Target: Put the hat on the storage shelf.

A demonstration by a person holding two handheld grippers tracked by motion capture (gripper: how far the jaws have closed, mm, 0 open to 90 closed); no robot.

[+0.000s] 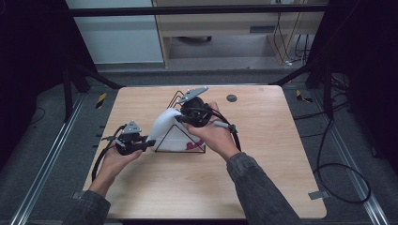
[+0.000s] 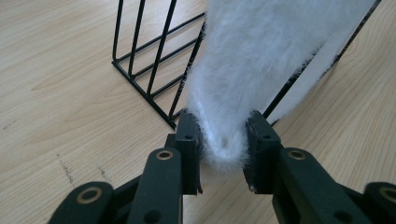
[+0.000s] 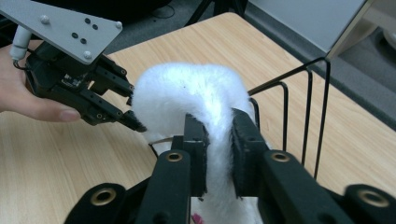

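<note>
White fleece is what both my jaws are clamped on: the fuzzy white cloth (image 2: 252, 60) hangs over the black wire rack (image 1: 180, 136), which stands on the wooden bench (image 1: 263, 154). My left gripper (image 2: 223, 149) pinches the cloth's low corner just outside the rack's near edge, pads pressed into the pile on both sides. Farther along, my right gripper (image 3: 218, 140) bites the fold at the top of the rack, though that hold looks light to me. If I pull with the left while the right gives way, the cloth could slide off sideways. The loose pile could also catch on a wire end, and a hard tug might drag or tip the light rack.
</note>
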